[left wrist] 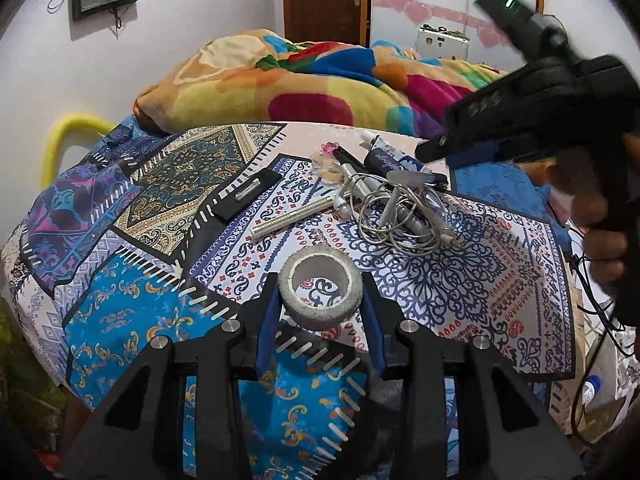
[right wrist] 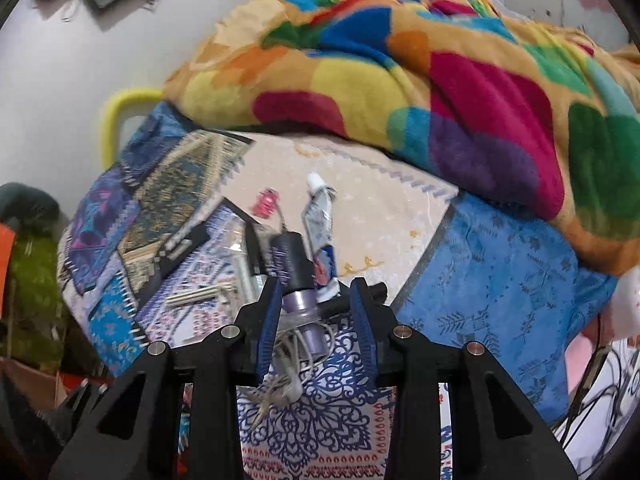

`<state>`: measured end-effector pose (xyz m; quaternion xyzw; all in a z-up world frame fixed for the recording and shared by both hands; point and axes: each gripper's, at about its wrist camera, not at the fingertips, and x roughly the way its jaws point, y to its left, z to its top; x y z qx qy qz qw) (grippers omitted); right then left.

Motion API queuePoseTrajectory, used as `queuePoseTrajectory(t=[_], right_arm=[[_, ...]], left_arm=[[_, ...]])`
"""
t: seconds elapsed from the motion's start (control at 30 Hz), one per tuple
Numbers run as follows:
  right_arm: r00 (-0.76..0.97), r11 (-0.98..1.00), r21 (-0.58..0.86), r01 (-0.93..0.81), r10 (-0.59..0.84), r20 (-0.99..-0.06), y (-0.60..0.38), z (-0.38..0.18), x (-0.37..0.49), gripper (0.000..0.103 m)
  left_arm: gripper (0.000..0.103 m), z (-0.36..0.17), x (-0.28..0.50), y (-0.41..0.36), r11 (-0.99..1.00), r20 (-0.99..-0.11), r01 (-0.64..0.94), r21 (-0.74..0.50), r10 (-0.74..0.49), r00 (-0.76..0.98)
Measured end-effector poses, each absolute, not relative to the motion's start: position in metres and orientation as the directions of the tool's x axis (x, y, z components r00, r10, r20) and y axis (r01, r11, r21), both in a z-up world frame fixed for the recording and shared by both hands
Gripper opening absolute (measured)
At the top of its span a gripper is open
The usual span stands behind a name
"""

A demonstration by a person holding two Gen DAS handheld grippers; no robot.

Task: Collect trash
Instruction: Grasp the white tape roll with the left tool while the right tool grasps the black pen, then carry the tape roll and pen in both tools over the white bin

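Grey tape roll (left wrist: 320, 284) pinched across its width by left gripper (left wrist: 318, 304), lifted just clear of patterned bedsheet (left wrist: 460, 280); across its width suits a hollow ring.

Purple tube (right wrist: 302, 304) between part-closed right gripper (right wrist: 316, 312) pads, among earphone cable (right wrist: 288, 384) on the bed; contact unclear through blur.

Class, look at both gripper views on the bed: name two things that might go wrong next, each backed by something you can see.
1. The left gripper pinches the tape roll on its curved sides, so the roll may slip out when lifted.
2. The right gripper straddles a purple bottle with the earphone cable tangled below it; lifting may drag the cable and nearby toothpaste tube along.
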<state>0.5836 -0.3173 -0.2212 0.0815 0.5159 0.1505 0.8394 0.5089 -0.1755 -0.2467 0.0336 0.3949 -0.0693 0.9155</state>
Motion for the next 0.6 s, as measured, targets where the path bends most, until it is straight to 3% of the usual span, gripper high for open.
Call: queuePoseTrajectory(t=[0.3,0.6], right_arm=[[0.348,0.948,0.293,-0.127,0.319,-0.881,-0.341,-0.251,0.571,0.030],[0.412,0.971,0.079,-0.226,0.169,-0.895,-0.341,-0.250,0.543,0.030]], left_arm=[[0.038,-0.255,0.498,-0.176,0.985,-0.733,0.168,0.035,-0.089,0.674],[0.038,-0.259,0.496,-0.175,0.989,-0.738,0.146,0.021,-0.083,0.670]])
